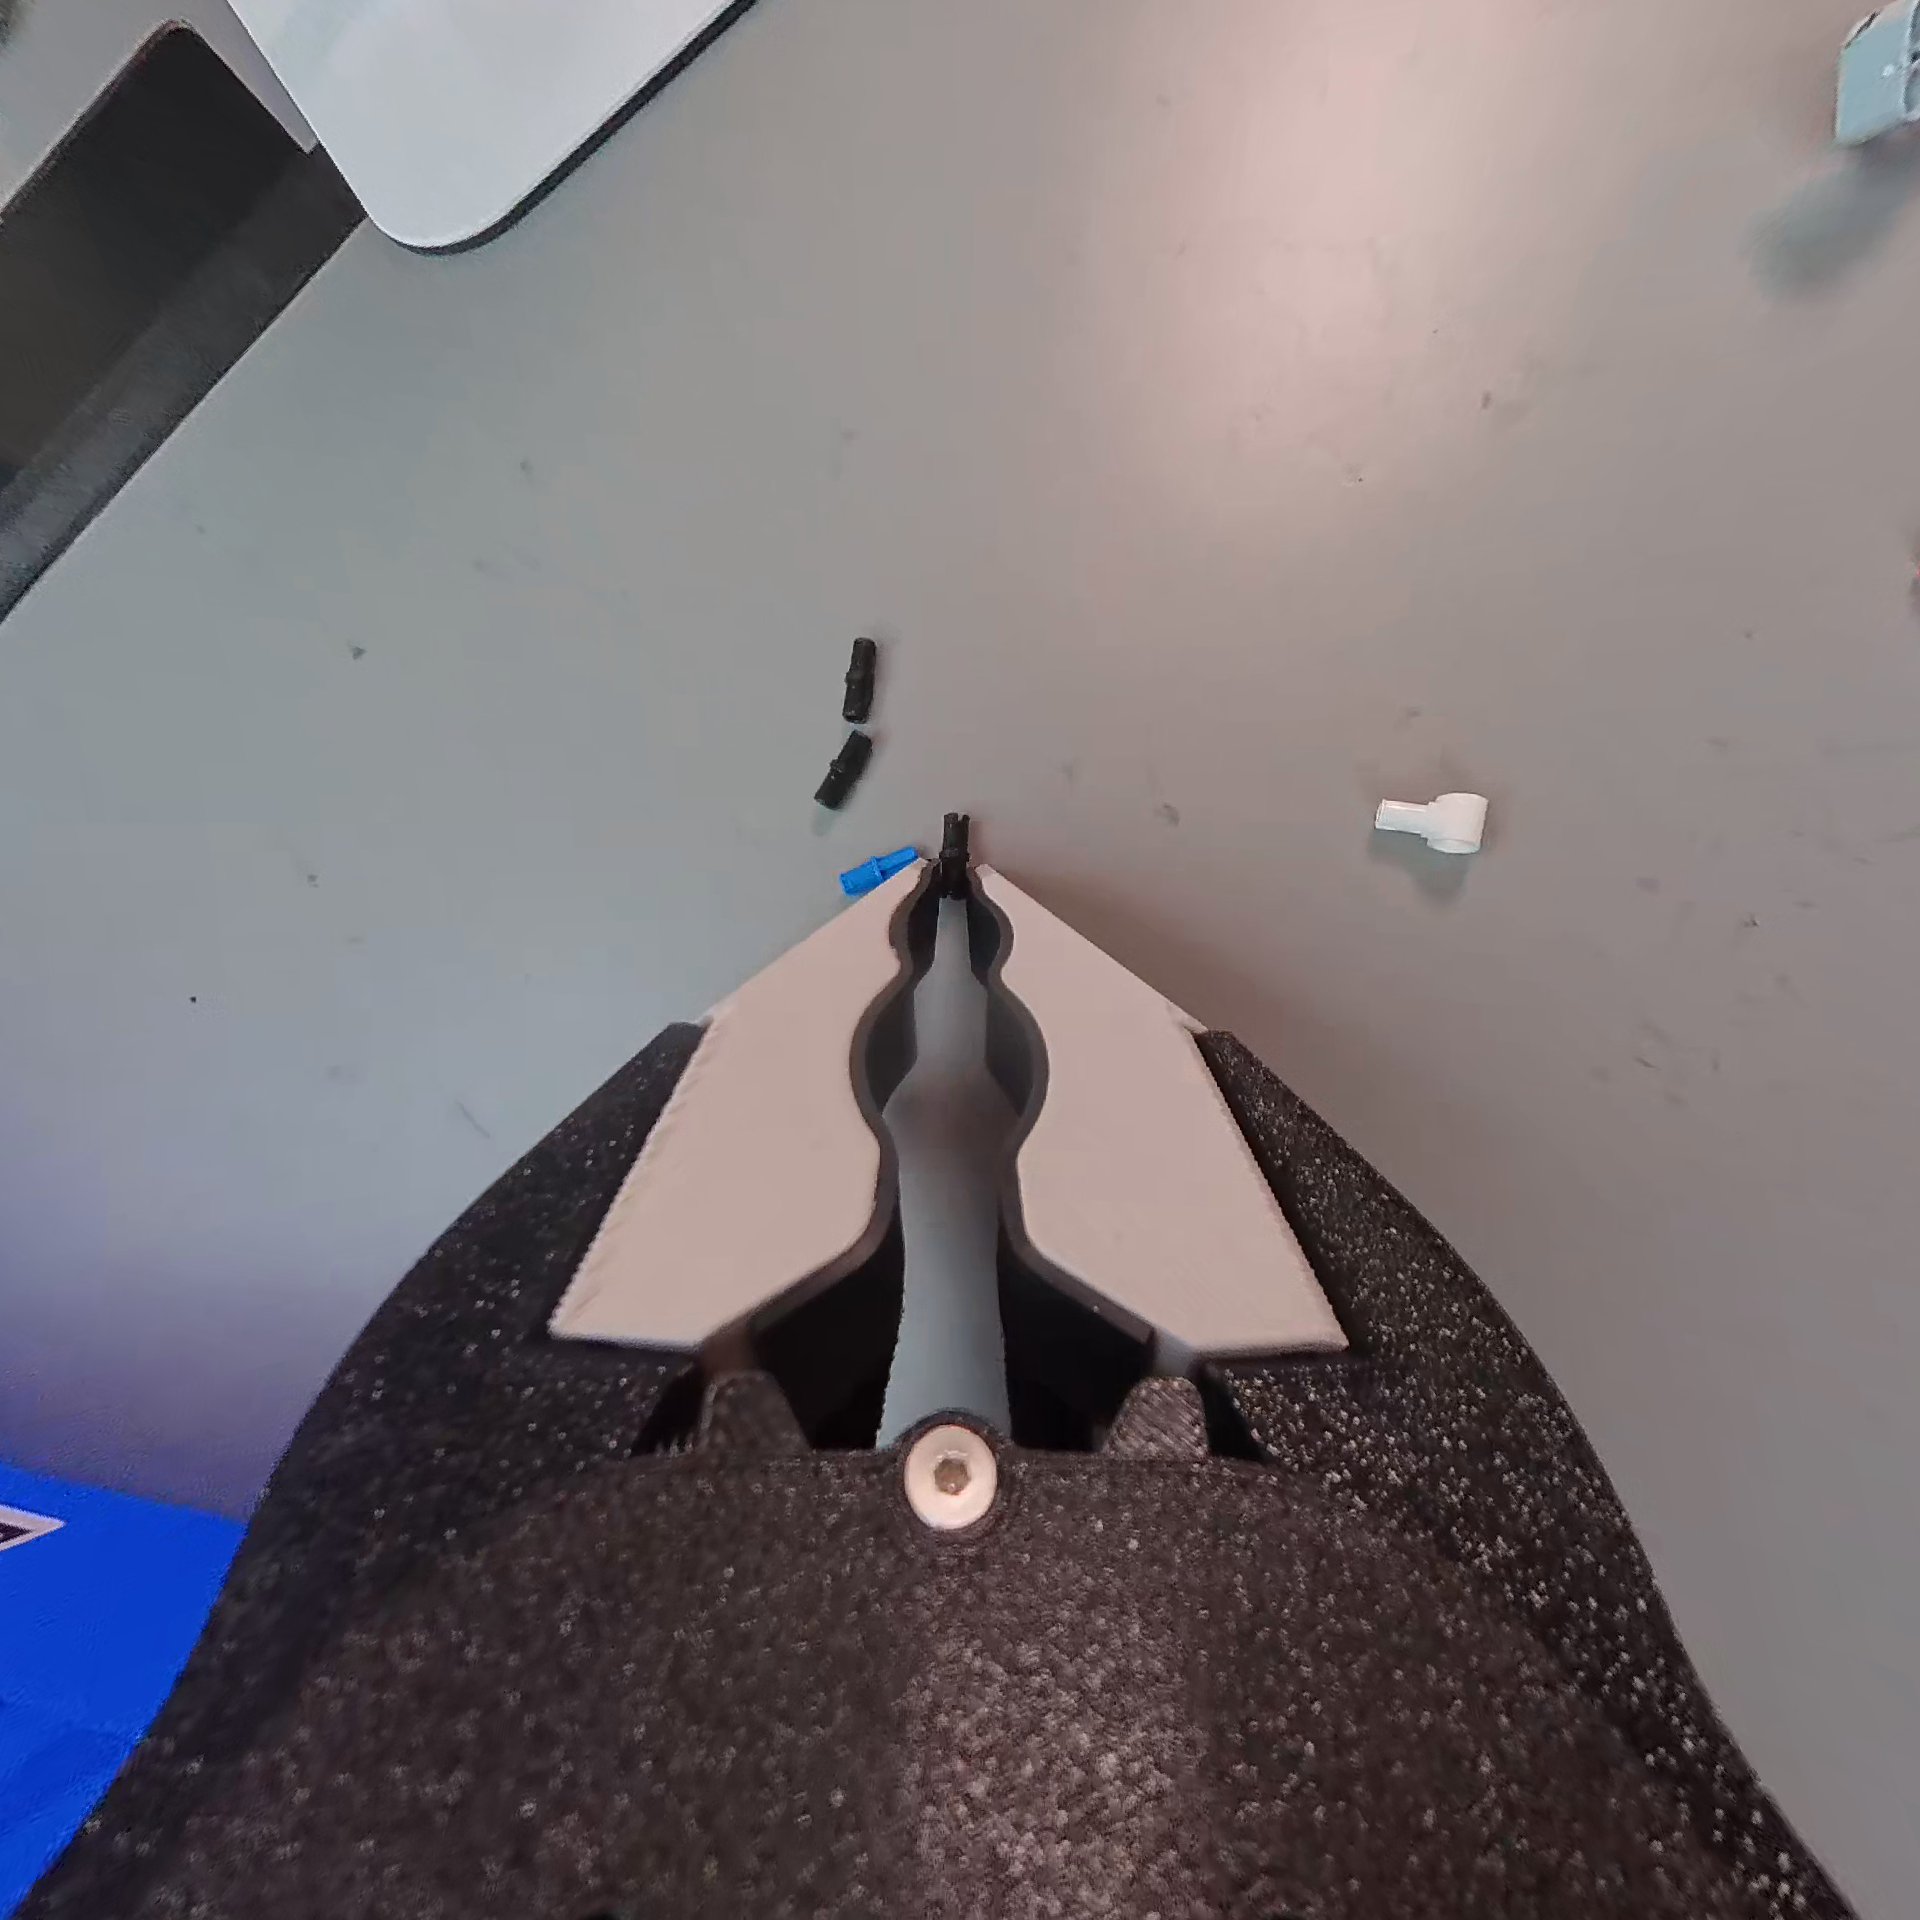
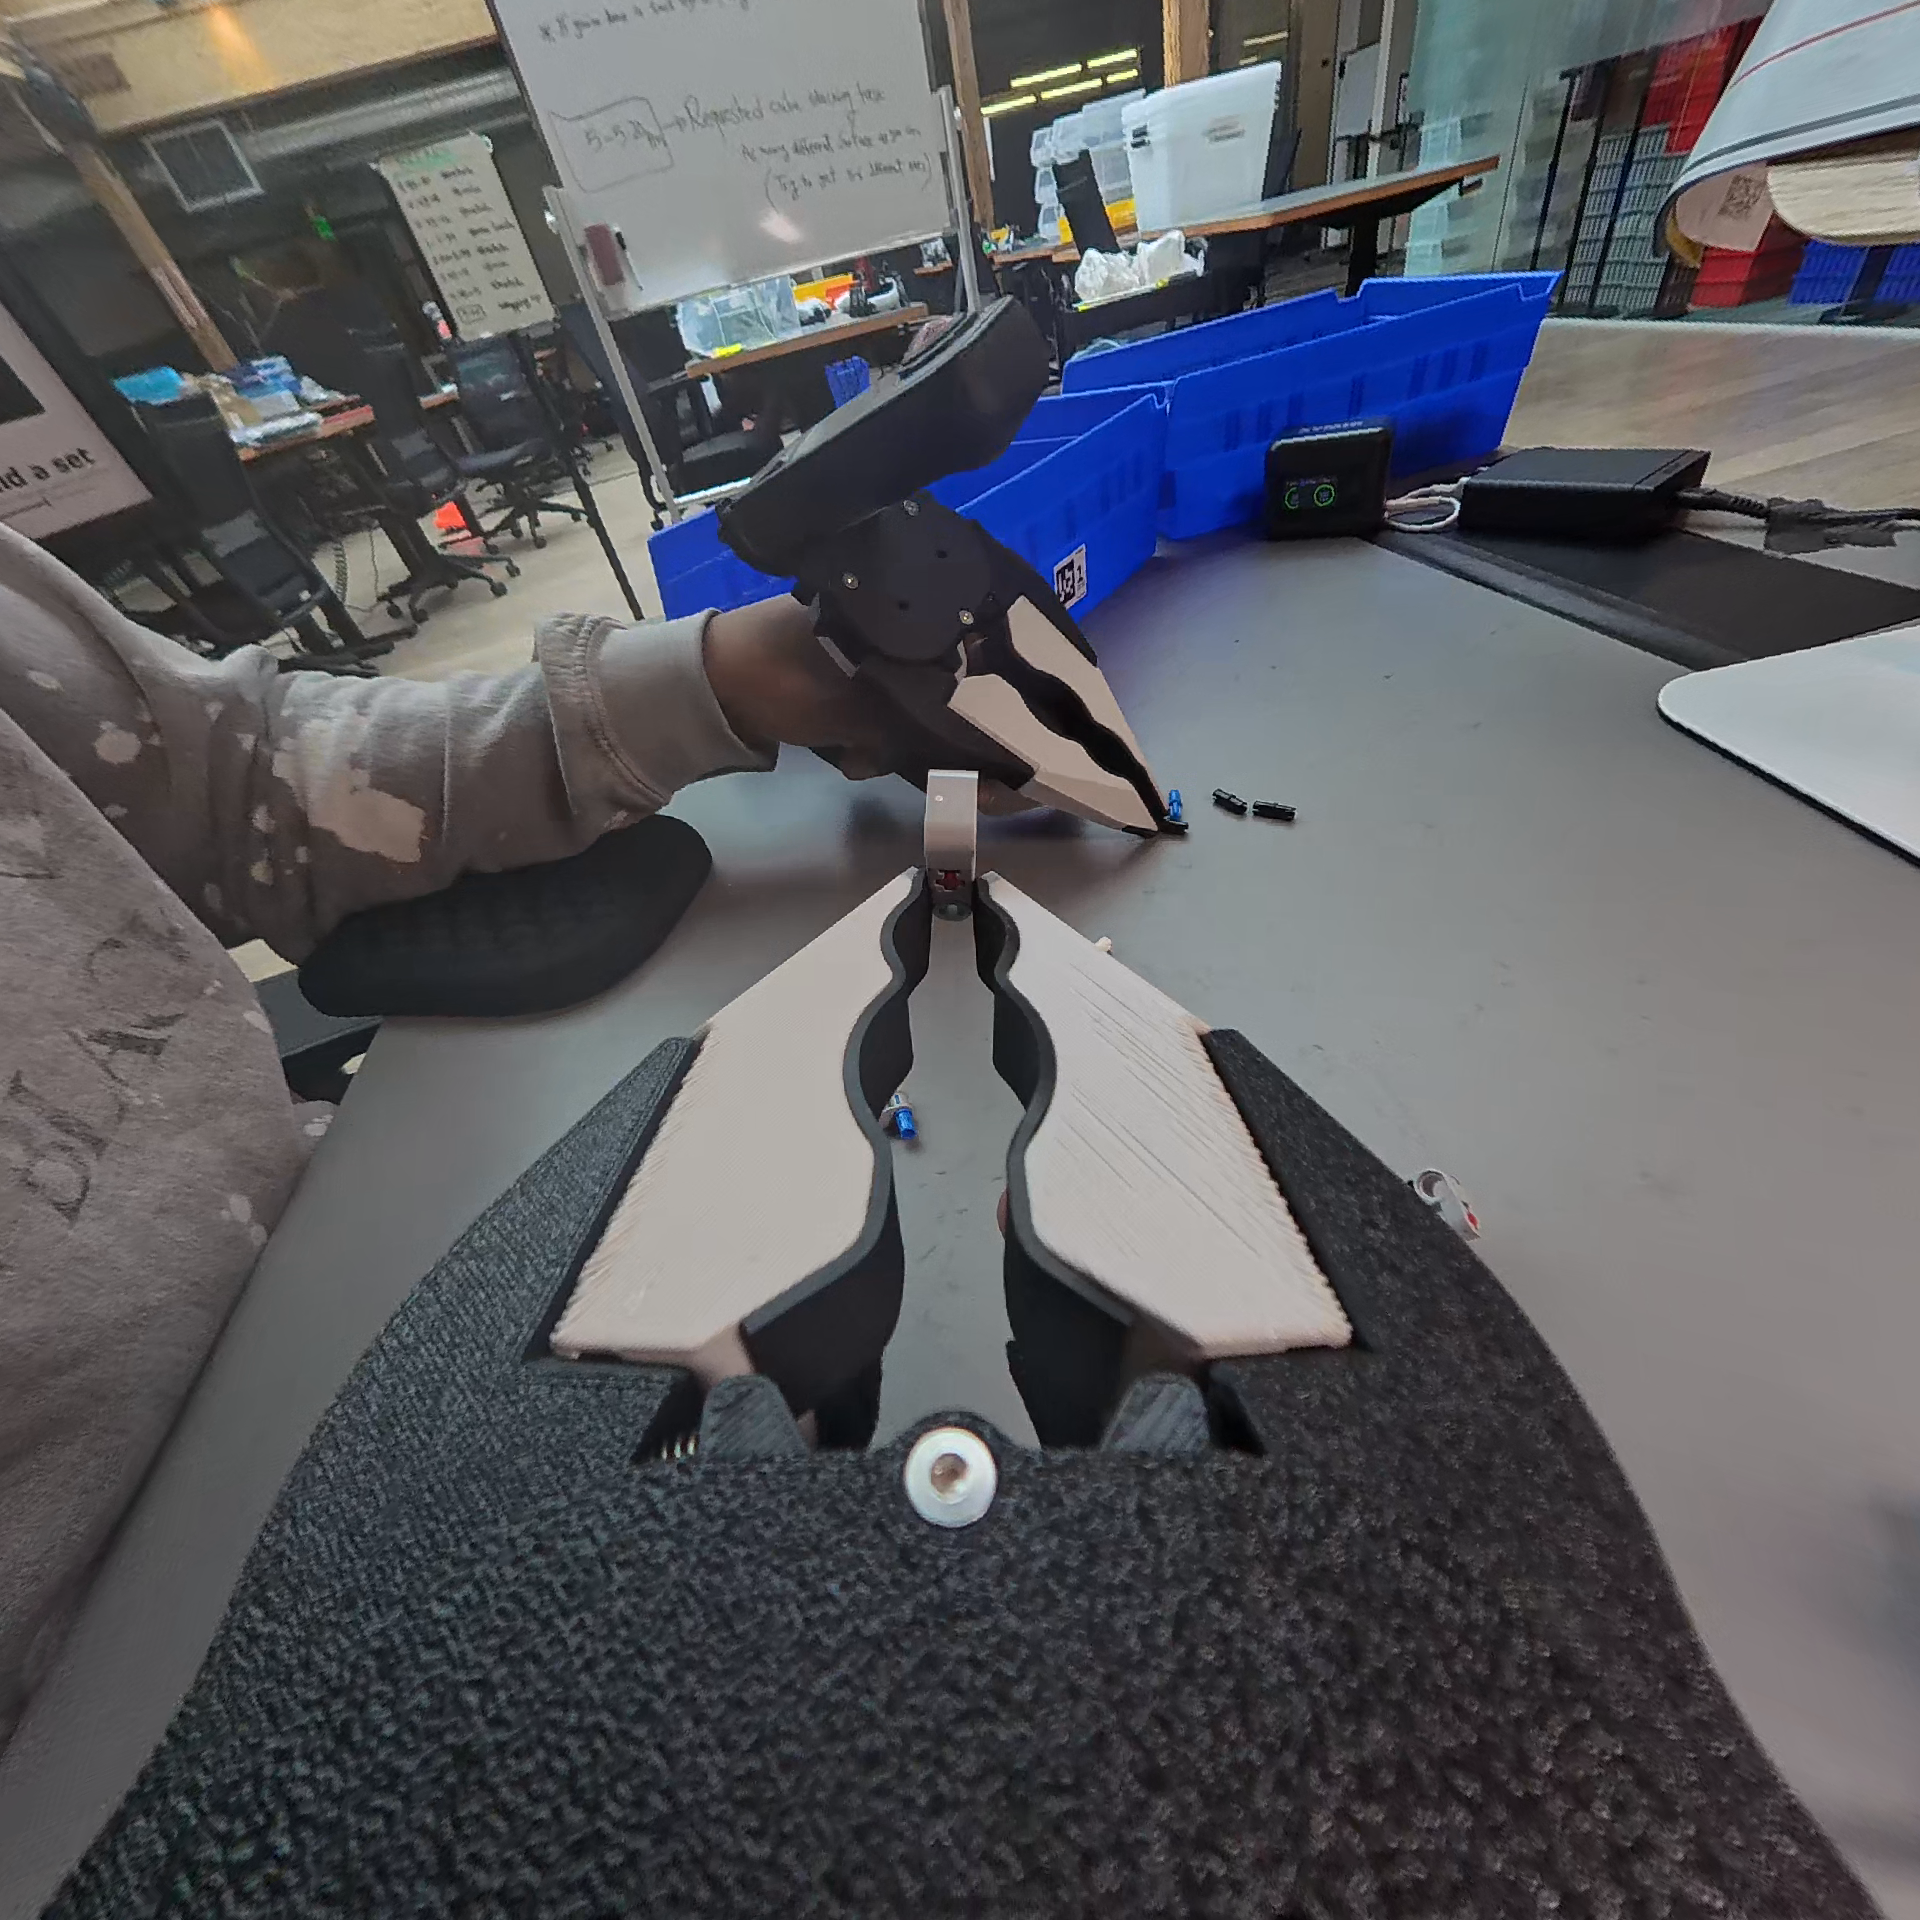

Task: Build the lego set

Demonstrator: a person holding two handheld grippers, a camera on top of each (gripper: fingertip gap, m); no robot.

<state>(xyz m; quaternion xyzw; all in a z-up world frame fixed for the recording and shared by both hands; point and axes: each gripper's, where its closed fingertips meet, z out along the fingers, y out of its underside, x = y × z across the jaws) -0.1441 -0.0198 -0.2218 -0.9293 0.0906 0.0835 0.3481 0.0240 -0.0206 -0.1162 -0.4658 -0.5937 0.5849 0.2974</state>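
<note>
Tongs in the left hand, the left gripper (image 1: 953, 883), were clamped on a small black pin (image 1: 953, 844) that stuck out past the tips, down at the grey desk (image 1: 1247, 520). From the right wrist view the same left gripper (image 2: 1153, 821) slanted down with its tips at the desk surface, held by a hand (image 2: 790, 675) in a grey spotted sleeve (image 2: 416, 748) whose forearm lay on a black wrist rest (image 2: 509, 925) near the desk's left edge. Just beside those tips lay a blue pin (image 1: 876, 871), and a little farther on lay 2 more black pins (image 1: 858, 681) (image 1: 843, 770), 1 after the other and slightly apart. A white connector piece (image 1: 1434, 821) lay well apart to the right of them on bare desk.

The right gripper (image 2: 951, 894) was closed on a grey lego piece (image 2: 951, 816) that stood upright above its tips, with a bit of red showing at the grip. The same grey piece (image 1: 1881, 88) appeared blurred at the upper right corner of the left wrist view. Below the right fingers another small blue pin (image 2: 901, 1120) lay on the desk. Blue bins (image 2: 1299, 416) stood along the far edge, with a small black device (image 2: 1328, 480) and a black box (image 2: 1579, 490) beside them. A white pad (image 1: 468, 104) lay toward the desk's far side.
</note>
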